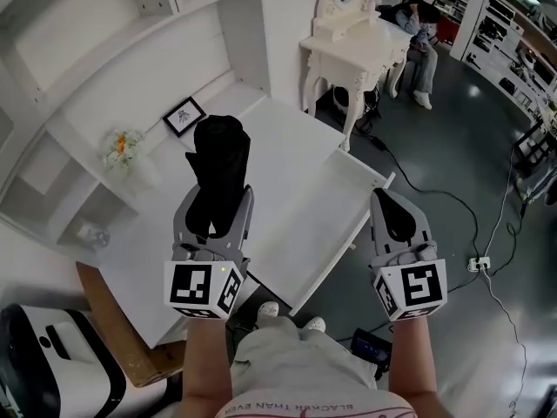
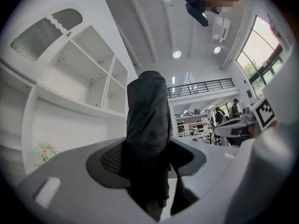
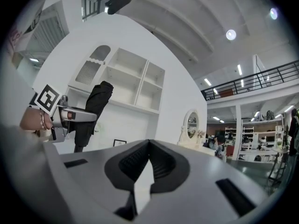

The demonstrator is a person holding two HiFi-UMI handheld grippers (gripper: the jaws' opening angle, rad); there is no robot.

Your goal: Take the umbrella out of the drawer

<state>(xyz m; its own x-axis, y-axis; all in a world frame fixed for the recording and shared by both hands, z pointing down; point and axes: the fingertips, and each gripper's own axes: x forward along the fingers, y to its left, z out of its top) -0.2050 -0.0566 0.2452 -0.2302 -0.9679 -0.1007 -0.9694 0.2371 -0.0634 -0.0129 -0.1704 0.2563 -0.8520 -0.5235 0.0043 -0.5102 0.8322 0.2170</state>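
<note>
The left gripper (image 1: 216,209) grasps the umbrella (image 1: 219,155), whose length runs straight ahead past its jaws; the right gripper (image 1: 396,212) is clenched empty.

Matt black cloth umbrella (image 1: 218,168), smooth white drawer (image 1: 335,203)

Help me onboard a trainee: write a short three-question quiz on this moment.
1. True or false: the left gripper is shut on the umbrella.
2. The right gripper is: A) holding a picture frame; B) shut with nothing in it; C) wide open.
3. In the head view, which piece of furniture stands beyond the far end of the open drawer?

Key: 1 true. 2 B. 3 the white dressing table with a mirror.
</note>
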